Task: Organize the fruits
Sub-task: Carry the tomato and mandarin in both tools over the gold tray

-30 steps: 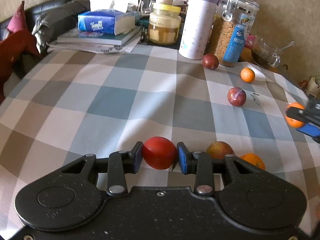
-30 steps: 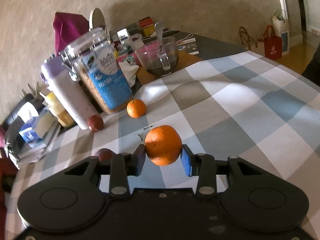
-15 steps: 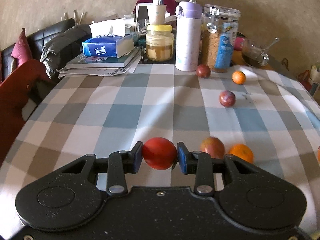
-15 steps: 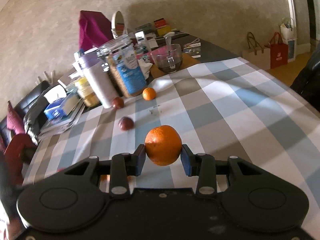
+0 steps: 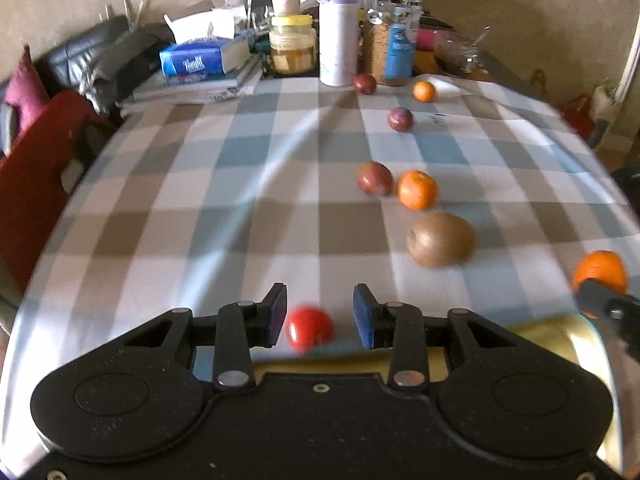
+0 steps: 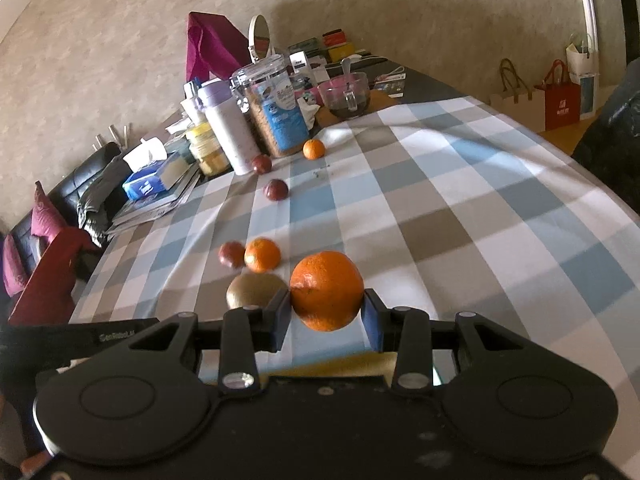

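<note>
I see my left hand-held gripper (image 5: pixel 319 316) spread wide, red fruit (image 5: pixel 310 329) loose between its pads. My right hand-held gripper (image 6: pixel 326 314) clamps 1 orange (image 6: pixel 327 290) above the checkered bench (image 6: pixel 460 208); kiwi (image 6: pixel 256 290) lies lengthwise just beside.

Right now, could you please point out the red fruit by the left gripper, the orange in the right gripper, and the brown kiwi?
red fruit (image 5: pixel 310 329), left wrist view, centre of its blurred body.
orange (image 6: pixel 326 290), right wrist view, middle of its peel.
kiwi (image 5: pixel 441 239), left wrist view, centre of its skin.
</note>
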The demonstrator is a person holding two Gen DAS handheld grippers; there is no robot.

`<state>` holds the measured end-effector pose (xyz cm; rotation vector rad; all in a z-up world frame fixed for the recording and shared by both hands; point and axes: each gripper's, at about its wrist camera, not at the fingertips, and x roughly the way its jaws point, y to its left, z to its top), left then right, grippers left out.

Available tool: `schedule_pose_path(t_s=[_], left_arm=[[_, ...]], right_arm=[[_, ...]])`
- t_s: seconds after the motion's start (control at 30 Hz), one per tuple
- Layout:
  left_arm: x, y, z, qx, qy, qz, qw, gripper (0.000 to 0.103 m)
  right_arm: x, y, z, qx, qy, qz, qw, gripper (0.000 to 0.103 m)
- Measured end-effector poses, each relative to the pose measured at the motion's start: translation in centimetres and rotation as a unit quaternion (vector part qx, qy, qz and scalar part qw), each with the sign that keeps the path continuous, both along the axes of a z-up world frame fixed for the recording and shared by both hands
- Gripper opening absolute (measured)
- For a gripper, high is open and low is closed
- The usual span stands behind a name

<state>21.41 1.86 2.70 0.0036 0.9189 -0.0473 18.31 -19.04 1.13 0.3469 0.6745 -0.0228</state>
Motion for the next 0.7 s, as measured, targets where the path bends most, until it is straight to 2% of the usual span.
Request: schedule_pose_path(t_s=[0.13, 0.3, 0.57, 0.63, 0.7], left_arm=[[-2.2, 0.5, -0.2, -0.012, -0.002, 0.0, 0.9999, 0.045], [-3.6, 1.5, -1.0, -0.035, 0.009, 0.0, 0.9994, 0.045], [-0.9, 2.5, -0.8, -0.033, 0.008, 0.012, 0.9993, 0.047], [-0.1, 2.5, -1.0, -0.035, 0.011, 0.009, 0.9993, 0.058], [0.6, 2.3, -1.4, -0.036, 0.013, 0.006, 0.9992, 0.061]], right_arm=[[-1.9, 0.6, -0.2, -0.009, -0.002, 0.007, 1.0, 0.04], [-3.1, 0.9, -1.0, -0.005, 0.016, 0.018, 1.0, 0.04], [-3.1, 1.6, -1.7, -0.006, 0.027, 0.028, 0.999, 0.04], [-3.1, 1.7, -1.6, -0.004, 0.026, 0.03, 0.999, 0.04], [-3.1, 1.8, -1.5, -0.006, 0.023, 0.031, 0.999, 0.04]])
